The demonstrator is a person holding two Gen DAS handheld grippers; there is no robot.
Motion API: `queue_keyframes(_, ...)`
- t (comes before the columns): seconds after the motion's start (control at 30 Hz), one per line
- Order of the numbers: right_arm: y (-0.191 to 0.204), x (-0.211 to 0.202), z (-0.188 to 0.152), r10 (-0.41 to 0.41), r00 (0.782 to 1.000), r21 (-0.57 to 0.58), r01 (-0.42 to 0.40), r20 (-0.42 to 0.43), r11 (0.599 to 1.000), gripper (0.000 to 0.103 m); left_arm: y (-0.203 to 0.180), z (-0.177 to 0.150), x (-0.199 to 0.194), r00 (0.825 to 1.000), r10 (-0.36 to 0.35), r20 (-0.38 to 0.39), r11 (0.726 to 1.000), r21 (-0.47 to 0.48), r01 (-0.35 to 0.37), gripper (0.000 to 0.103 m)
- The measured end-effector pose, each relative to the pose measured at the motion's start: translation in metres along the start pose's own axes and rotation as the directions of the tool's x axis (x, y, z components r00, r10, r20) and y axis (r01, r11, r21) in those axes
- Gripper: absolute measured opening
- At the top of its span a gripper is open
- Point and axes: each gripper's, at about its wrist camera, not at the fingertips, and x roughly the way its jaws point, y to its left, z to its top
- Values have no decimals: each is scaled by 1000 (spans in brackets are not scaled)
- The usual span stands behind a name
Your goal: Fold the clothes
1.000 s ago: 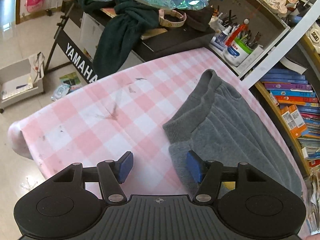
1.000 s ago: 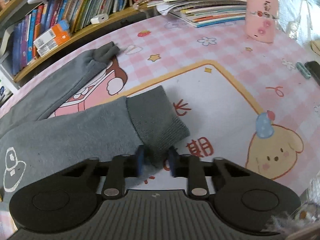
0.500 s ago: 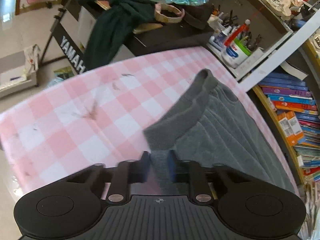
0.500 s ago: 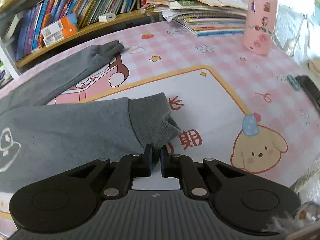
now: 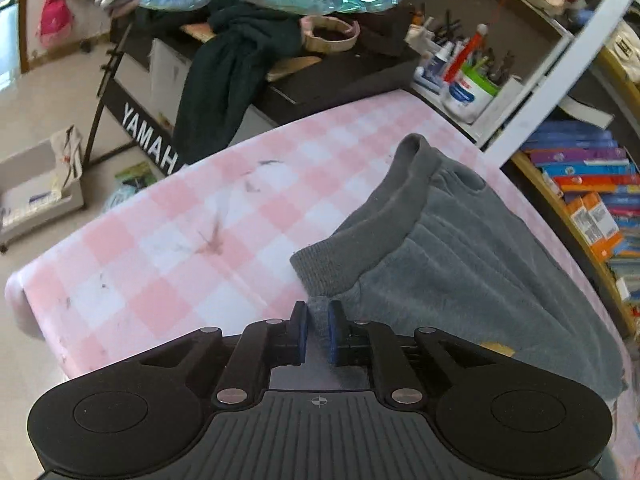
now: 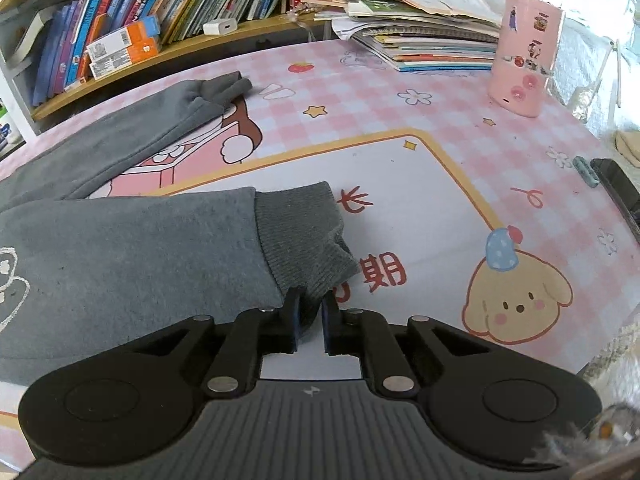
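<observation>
Grey sweatpants (image 5: 460, 256) lie flat on the pink checked table cover (image 5: 160, 248). In the left wrist view my left gripper (image 5: 318, 320) is shut on the near corner of the ribbed waistband (image 5: 340, 268), which is lifted slightly. In the right wrist view the near trouser leg (image 6: 120, 256) ends in a ribbed cuff (image 6: 304, 236), and my right gripper (image 6: 308, 312) is shut on that cuff's near corner. The far leg (image 6: 132, 140) lies stretched out behind it, its cuff (image 6: 228, 88) flat on the cover.
A keyboard stand heaped with clothes (image 5: 224, 80) stands past the table's far end. A pen pot (image 5: 468, 92) and bookshelves (image 5: 592, 184) line the right. A pink tumbler (image 6: 524, 56) and stacked books (image 6: 424, 36) sit on the table's far side. A black object (image 6: 616, 188) lies at the right edge.
My left gripper moved onto the waistband corner and shut on it. My right gripper tightened on the cuff corner and lifted it slightly.
</observation>
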Motion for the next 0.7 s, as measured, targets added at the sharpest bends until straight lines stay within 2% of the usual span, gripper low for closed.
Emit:
queue_keyframes(0.2, -1, 1, -1, -19, 1000, 14, 19, 4, 1000, 15, 0, 4, 0, 1000, -5, -16, 1000, 26, 5, 15)
queue_keyframes(0.33, -2, -1, -2, -47, 999, 24, 47, 11, 999, 27, 2, 4, -3, 999, -22, -24, 999, 29, 22, 17)
queue_keyframes(0.4, -3, -4, -1, -61, 998, 34, 60, 21, 998, 33, 1, 4, -13, 999, -18, 27, 999, 39, 17, 23)
queue_keyframes(0.43, -4, -6, -1, -68, 997, 40, 67, 29, 997, 40, 1, 4, -21, 997, -8, 78, 999, 46, 4, 27)
queue_keyframes(0.5, -5, -14, 1, -99, 993, 46, 96, 57, 994, 46, -1, 5, -36, 986, 6, 169, 998, 67, -18, 41)
queue_keyframes(0.53, -6, -18, 2, -113, 991, 46, 110, 72, 993, 51, -1, 7, -42, 980, 4, 197, 996, 84, -21, 43)
queue_keyframes(0.7, -3, -40, 10, -138, 978, 37, 134, 155, 990, 61, -20, 13, -59, 968, -37, 247, 976, 218, -18, 52)
